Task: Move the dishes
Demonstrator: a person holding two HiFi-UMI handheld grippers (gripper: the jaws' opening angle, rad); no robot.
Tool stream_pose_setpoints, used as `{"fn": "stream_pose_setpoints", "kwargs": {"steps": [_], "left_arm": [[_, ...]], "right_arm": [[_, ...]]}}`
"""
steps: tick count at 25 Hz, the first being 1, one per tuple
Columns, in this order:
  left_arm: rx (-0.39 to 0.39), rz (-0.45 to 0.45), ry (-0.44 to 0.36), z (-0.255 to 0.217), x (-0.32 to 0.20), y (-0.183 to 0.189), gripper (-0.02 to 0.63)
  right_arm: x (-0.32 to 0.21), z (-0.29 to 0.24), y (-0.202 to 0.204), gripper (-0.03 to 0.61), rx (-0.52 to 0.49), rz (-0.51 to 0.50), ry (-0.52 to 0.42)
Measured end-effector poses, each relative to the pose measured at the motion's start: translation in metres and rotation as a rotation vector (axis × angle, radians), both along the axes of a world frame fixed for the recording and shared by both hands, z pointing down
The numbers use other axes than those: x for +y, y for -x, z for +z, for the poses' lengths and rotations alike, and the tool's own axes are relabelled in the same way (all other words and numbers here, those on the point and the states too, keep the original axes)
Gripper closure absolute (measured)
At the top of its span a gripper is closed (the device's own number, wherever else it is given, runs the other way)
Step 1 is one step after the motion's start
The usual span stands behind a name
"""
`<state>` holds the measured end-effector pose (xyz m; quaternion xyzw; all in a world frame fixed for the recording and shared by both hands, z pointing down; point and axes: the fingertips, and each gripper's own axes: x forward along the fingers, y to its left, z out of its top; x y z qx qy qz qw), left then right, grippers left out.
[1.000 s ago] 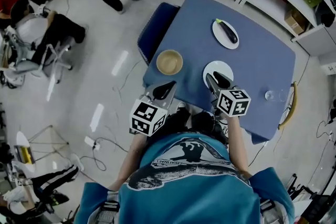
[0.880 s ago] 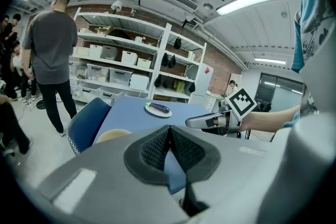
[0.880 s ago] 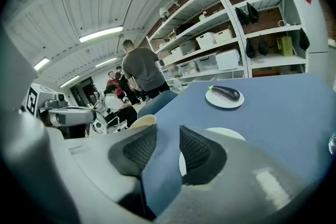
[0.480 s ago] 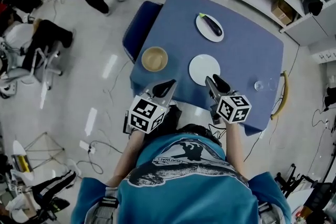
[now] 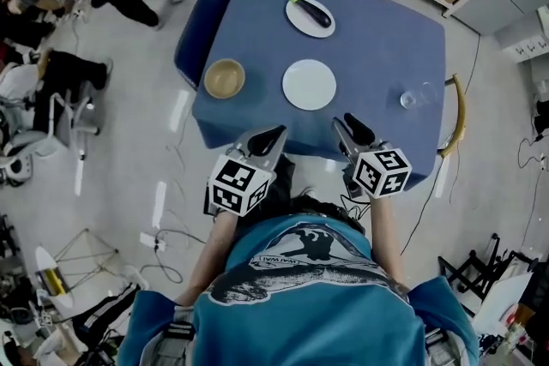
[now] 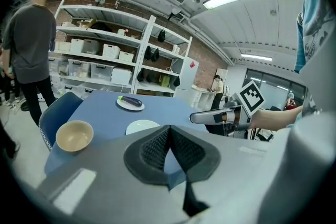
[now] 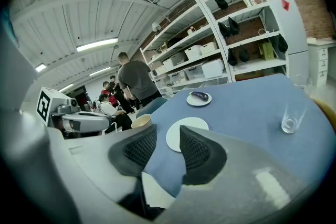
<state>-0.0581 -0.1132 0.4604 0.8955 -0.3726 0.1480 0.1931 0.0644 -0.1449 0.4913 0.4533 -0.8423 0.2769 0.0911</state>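
On the blue table (image 5: 377, 56) lie a tan bowl (image 5: 225, 78) at the left, an empty white plate (image 5: 309, 84) in the middle and a white plate with an eggplant (image 5: 310, 15) at the far side. My left gripper (image 5: 276, 134) hovers at the table's near edge, short of the bowl and plate. In the left gripper view its pads (image 6: 157, 147) meet at the tips with nothing between them. My right gripper (image 5: 346, 124) hangs beside it, nearer than the empty plate (image 7: 186, 131). It stands open and empty, its jaws a little apart.
A clear glass (image 5: 410, 98) stands at the table's right side. A blue chair (image 5: 190, 34) is at the table's left edge and a curved wooden chair back (image 5: 459, 111) at its right. People stand and sit at the left. Shelves line the far wall; cables lie on the floor.
Both grippers have drawn back from the table toward me. The right one was over the empty white plate and is now short of it. The jaws have not changed.
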Motion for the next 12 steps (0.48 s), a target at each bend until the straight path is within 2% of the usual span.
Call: {"fn": "stream_pose_setpoints", "kwargs": {"steps": [9,12], "left_arm": [[-0.009,0.066,-0.007,-0.005,0.042,-0.043,0.6],[-0.006,0.092,-0.007,-0.008,0.058,-0.059,0.6]], "right_arm": [[0.057,-0.012,-0.041,0.437,-0.013,0.056,-0.051],[0.072,-0.017,-0.053,0.465,-0.007,0.079,-0.073]]}}
